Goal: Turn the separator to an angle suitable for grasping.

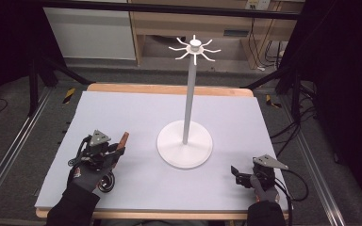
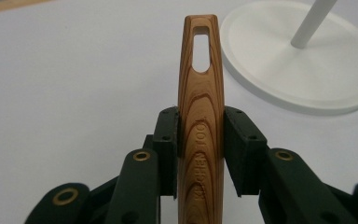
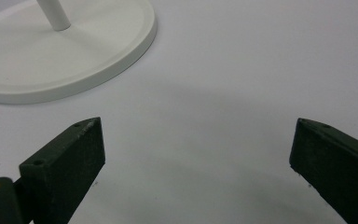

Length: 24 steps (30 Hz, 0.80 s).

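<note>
While the left gripper [image 2: 200, 140] squeezes the wooden handle [image 2: 200, 107] between its two black jaws, the handle sticks straight out past the tips, long and thin, with a slot hole near its far end. From above, the left gripper [image 1: 111, 149] sits at the near left of the white table [image 1: 122, 113], and the wooden handle [image 1: 123, 140] points up and to the right, toward the stand. The white stand [image 1: 185, 143] has a round flat base, a tall thin pole and a ring of little hooks [image 1: 194, 48] at the very top. My guess is that the slot hole is meant to go over one of those hooks, so the handle has to go a long way up, because the hooks are high above it. The left hand is much nearer to the job, since it has the tool. The right gripper [image 1: 238, 173] rests at the near right of the table, jaws wide apart and holding nothing. Nothing lies between the handle and the stand; the pole and the other hooks are what it could bump.
</note>
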{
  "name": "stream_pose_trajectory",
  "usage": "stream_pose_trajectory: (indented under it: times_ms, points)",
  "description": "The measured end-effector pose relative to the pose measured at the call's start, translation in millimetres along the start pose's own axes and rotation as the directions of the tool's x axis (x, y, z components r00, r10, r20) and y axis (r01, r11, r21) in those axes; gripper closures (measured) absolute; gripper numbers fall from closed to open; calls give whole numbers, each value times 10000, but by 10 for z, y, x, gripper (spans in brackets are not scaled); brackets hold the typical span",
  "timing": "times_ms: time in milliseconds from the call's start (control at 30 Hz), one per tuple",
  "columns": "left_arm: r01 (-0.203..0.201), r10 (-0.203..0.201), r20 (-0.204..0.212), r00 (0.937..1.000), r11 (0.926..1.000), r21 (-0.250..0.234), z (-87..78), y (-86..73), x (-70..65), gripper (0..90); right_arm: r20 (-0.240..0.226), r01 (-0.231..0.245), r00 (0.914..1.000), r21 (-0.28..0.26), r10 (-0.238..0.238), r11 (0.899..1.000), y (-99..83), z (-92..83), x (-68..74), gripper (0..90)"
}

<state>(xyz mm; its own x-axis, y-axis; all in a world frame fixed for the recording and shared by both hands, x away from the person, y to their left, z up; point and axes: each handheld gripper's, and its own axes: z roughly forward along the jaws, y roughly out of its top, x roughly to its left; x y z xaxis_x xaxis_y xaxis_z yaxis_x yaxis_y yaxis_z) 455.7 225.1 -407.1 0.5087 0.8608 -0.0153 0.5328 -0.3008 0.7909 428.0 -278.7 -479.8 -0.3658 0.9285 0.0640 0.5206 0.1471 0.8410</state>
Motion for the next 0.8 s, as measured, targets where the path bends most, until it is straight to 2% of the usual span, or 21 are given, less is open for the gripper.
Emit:
stream_pose_trajectory:
  times_ms: [200,333,600,800]
  points:
    - [-101,94,-200,9998,9992,-393,-36,6,-24,674,13,8,10000,-15,-8,10000,0,-1,-3,37]
    - [-155,145,-214,9997,9988,-454,-52,13,-38,675,6,3,10000,-10,-3,10000,0,0,-2,37]
    - [-174,171,-49,9998,9958,-898,-141,53,-83,674,16,13,10000,-12,-13,10000,0,0,-4,37]
    - [-149,166,120,9998,9905,-1365,-217,79,-129,674,27,-35,10000,-44,35,10000,1,-2,-5,37]
